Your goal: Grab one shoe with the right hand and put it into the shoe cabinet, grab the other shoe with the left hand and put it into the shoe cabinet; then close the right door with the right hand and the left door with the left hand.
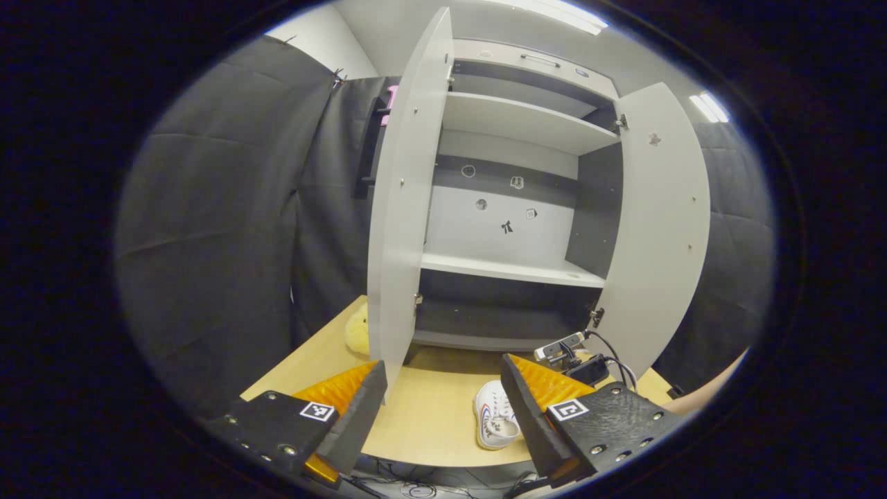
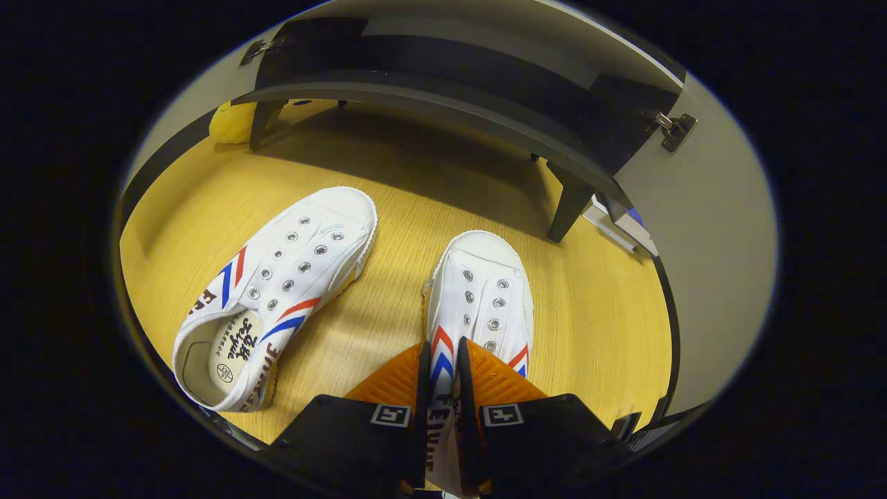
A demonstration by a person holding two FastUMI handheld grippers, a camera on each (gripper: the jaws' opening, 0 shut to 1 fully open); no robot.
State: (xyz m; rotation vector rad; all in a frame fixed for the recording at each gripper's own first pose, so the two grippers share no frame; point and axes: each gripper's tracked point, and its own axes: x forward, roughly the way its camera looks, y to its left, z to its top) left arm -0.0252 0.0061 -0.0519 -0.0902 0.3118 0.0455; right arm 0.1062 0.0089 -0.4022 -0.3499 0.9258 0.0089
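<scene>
- My right gripper [image 2: 441, 364] has its fingers pinched on the side wall of the right-hand shoe [image 2: 479, 298], which sits on the table [image 2: 388, 187] just in front of the shoe cabinet [image 2: 443, 90].
- My left gripper [image 1: 443, 395] is spread wide, holding nothing, facing the cabinet.
- I judge this the first step: lift this shoe, then carry it onto a shelf [image 1: 509, 269].
- The right gripper view shows the other shoe [image 2: 277, 291] beside mine; the left gripper view shows both doors open, left door [image 1: 405, 201] and right door [image 1: 658, 222].
</scene>
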